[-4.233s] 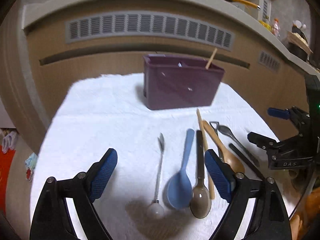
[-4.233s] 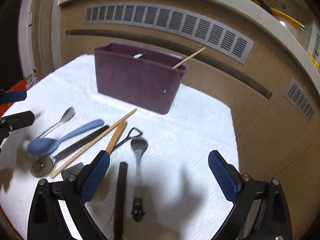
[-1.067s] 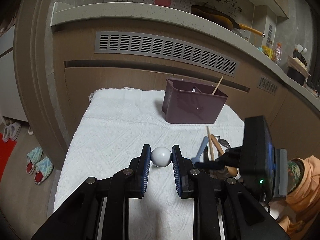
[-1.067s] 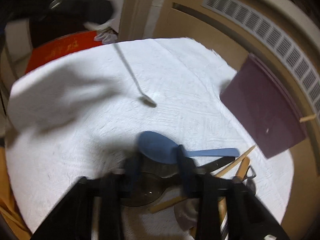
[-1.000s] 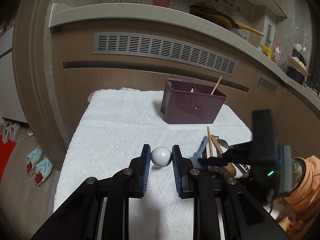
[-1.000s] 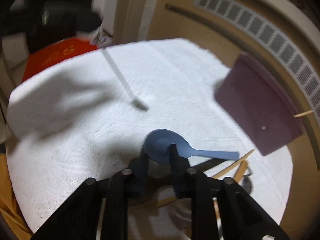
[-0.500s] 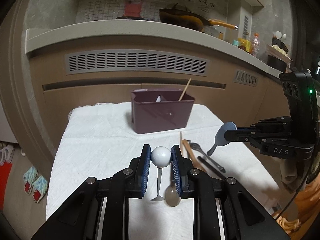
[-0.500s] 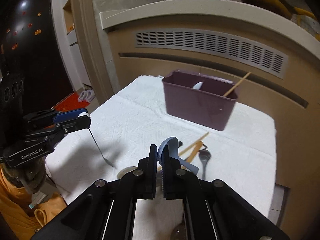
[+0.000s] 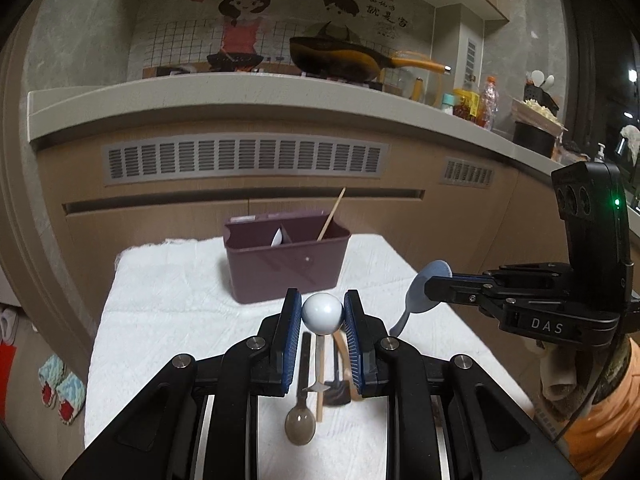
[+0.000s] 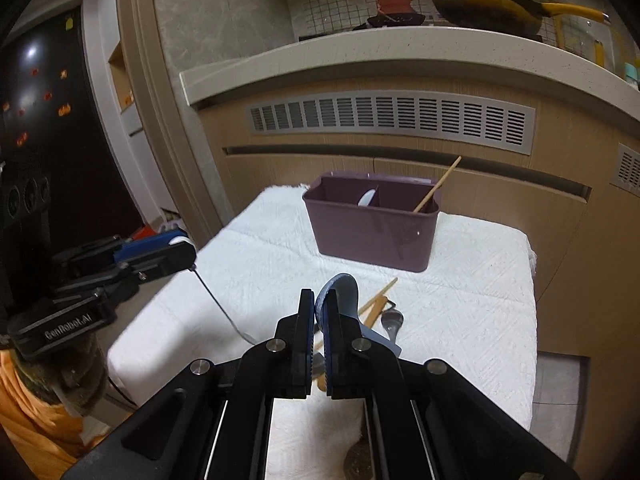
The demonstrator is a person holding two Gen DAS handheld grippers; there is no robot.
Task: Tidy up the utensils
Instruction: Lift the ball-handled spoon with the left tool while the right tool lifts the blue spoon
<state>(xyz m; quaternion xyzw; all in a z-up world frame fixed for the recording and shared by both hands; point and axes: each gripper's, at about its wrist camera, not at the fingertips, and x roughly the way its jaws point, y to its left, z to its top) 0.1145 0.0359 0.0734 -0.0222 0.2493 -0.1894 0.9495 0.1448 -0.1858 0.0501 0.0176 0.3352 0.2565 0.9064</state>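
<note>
Carrying a white cloth (image 9: 168, 300) over the table top. Standing at twelve o'clock on it: a purple box (image 9: 286, 266). Lying at six o'clock: a brown spoon (image 9: 300, 426), chopsticks (image 10: 376, 300), a metal spoon (image 10: 392, 322).

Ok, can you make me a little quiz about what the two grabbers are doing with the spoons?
1. True or false: the left gripper grips a white ball-topped utensil.
2. What does the right gripper hold? A) blue spoon B) wooden chopstick C) fork
3. What already leans inside the purple utensil box, sticking out of its right compartment?

Key:
1. True; the thin metal stem hangs below the ball.
2. A, the blue spoon, pinched at its bowl.
3. A wooden chopstick; a white utensil sits by the divider too.
</note>
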